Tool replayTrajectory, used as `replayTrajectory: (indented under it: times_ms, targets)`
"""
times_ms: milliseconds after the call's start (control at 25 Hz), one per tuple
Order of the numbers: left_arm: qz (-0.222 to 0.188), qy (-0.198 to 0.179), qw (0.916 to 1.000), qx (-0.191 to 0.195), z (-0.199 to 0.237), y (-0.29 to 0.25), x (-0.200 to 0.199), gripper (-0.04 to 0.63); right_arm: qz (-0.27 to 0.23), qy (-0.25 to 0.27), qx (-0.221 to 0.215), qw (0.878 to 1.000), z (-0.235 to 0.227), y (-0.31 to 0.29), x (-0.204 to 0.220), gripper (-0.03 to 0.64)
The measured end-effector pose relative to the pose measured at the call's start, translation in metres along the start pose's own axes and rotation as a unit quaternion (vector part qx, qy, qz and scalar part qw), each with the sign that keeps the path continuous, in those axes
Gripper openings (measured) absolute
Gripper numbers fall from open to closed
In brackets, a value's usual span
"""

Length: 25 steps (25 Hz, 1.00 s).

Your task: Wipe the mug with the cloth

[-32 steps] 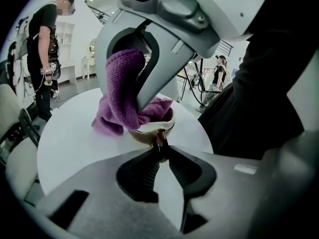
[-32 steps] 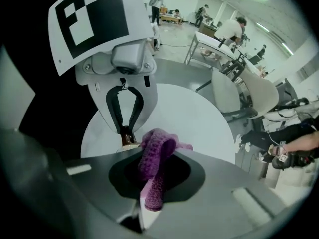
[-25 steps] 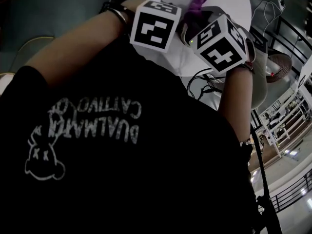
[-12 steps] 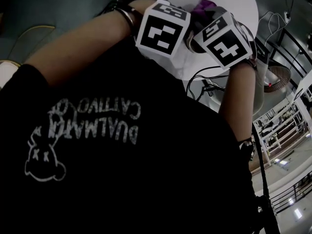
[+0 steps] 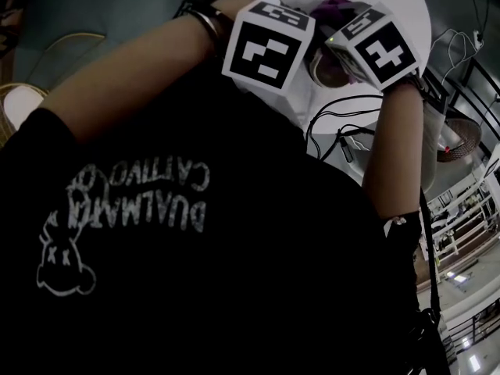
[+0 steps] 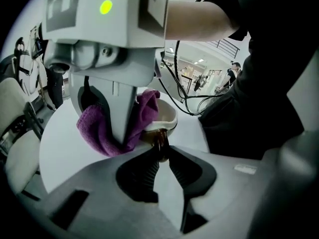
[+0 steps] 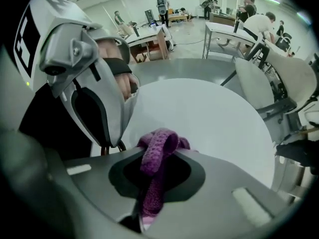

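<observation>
The mug (image 6: 165,121), white inside and brown outside, is held off the white round table (image 6: 62,156). My left gripper (image 6: 160,151) is shut on its brown handle (image 6: 159,142). A purple cloth (image 6: 101,129) is draped over the mug's rim and its far side. My right gripper (image 7: 156,152) is shut on the cloth (image 7: 155,148), which bunches up between its jaws. In the head view both marker cubes sit close together over the table's near edge, with the left gripper's cube (image 5: 269,45) beside the right gripper's cube (image 5: 380,47). They hide most of the mug there, and only a tuft of cloth (image 5: 331,8) shows.
The person's black shirt fills most of the head view. Black cables (image 5: 341,125) hang off the table's near edge. A white chair (image 7: 281,83) stands at the table's far right. Desks and people (image 7: 259,24) are in the background hall.
In the head view both grippers have shifted right and slightly up together, still close to each other. Both grips look unchanged.
</observation>
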<state>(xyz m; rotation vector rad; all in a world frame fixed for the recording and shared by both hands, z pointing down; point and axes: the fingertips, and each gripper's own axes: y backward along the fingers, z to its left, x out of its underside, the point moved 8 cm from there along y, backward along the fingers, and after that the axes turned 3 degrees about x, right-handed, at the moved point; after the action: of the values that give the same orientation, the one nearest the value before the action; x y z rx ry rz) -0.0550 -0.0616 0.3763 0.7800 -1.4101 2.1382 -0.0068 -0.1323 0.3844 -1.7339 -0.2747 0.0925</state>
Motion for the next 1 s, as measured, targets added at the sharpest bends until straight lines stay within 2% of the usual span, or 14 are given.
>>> replayTrajectory:
  times_ms: [320, 560, 760, 1000]
  targets:
    - [0.015, 0.03, 0.9992, -0.02, 0.0, -0.003, -0.005, 0.069, -0.059, -0.013, -0.02, 0.998, -0.007, -0.006, 0.008, 0.04]
    - [0.03, 0.047, 0.9977, -0.04, -0.001, -0.004, -0.009, 0.067, -0.128, -0.046, -0.041, 0.99, -0.015, -0.001, 0.021, 0.041]
    - [0.063, 0.063, 0.9949, -0.046, -0.001, -0.008, -0.008, 0.067, -0.186, -0.08, -0.025, 0.979, -0.019, 0.004, 0.035, 0.041]
    - [0.067, 0.083, 0.9925, -0.059, -0.001, -0.012, -0.014, 0.072, -0.236, -0.09, 0.011, 0.968, -0.017, 0.012, 0.05, 0.043]
